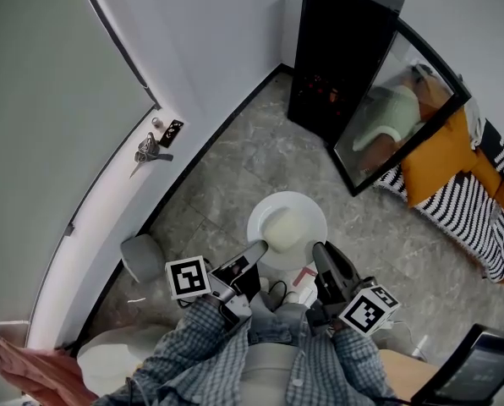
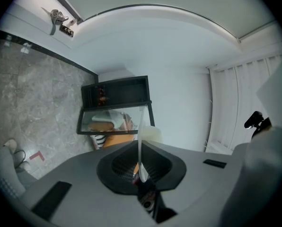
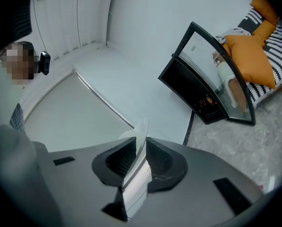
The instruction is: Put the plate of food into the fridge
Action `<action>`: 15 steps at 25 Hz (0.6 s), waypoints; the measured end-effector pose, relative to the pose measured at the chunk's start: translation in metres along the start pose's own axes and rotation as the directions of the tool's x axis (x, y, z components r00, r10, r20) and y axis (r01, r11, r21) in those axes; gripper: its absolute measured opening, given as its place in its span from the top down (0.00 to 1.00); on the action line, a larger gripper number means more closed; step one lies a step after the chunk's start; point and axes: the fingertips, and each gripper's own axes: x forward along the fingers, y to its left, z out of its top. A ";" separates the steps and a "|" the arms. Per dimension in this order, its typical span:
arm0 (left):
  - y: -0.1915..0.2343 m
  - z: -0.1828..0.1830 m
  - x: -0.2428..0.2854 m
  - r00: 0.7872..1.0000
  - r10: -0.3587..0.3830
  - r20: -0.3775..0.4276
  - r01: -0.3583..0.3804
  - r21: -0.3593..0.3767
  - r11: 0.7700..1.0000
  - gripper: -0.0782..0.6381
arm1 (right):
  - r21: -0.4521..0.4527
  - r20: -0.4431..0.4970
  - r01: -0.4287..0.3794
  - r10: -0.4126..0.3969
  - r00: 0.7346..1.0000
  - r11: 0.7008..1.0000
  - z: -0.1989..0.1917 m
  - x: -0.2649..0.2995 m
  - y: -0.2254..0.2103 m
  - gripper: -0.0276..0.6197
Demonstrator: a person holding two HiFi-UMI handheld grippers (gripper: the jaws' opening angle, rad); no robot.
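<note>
A white plate (image 1: pixel 307 205) with a pale mound of food (image 1: pixel 286 227) hangs over the grey stone floor in the head view. My left gripper (image 1: pixel 263 249) is shut on its near-left rim; in the left gripper view the rim (image 2: pixel 140 136) shows edge-on, pinched where the jaws (image 2: pixel 141 171) meet. My right gripper (image 1: pixel 319 249) is at the near-right rim. In the right gripper view the rim (image 3: pixel 142 141) passes through the gap of my right gripper (image 3: pixel 140 161), whose pads stand apart from it, open. The black fridge (image 1: pixel 341 53) stands against the far wall with its glass door (image 1: pixel 400 104) swung open.
A white room door with a metal handle (image 1: pixel 148 150) is at the left. A sofa with orange cushions (image 1: pixel 442 155) and a striped blanket stands right of the fridge. A grey round object (image 1: pixel 140 257) sits by the skirting. A red mark (image 1: pixel 303 275) is on the floor.
</note>
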 end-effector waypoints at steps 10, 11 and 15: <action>0.003 0.007 -0.006 0.999 0.015 -0.038 -0.015 0.007 1.000 0.87 | 0.000 0.005 0.029 -0.029 1.000 1.000 -0.009 0.006 0.002 0.85; 0.003 0.008 -0.005 0.999 0.015 -0.041 -0.015 0.009 1.000 0.87 | -0.002 0.006 0.030 -0.030 1.000 1.000 -0.008 0.006 0.001 0.85; 0.003 0.009 -0.005 0.999 0.016 -0.046 -0.016 0.010 1.000 0.87 | 0.005 0.011 0.033 -0.033 0.999 0.999 -0.010 0.008 0.000 0.85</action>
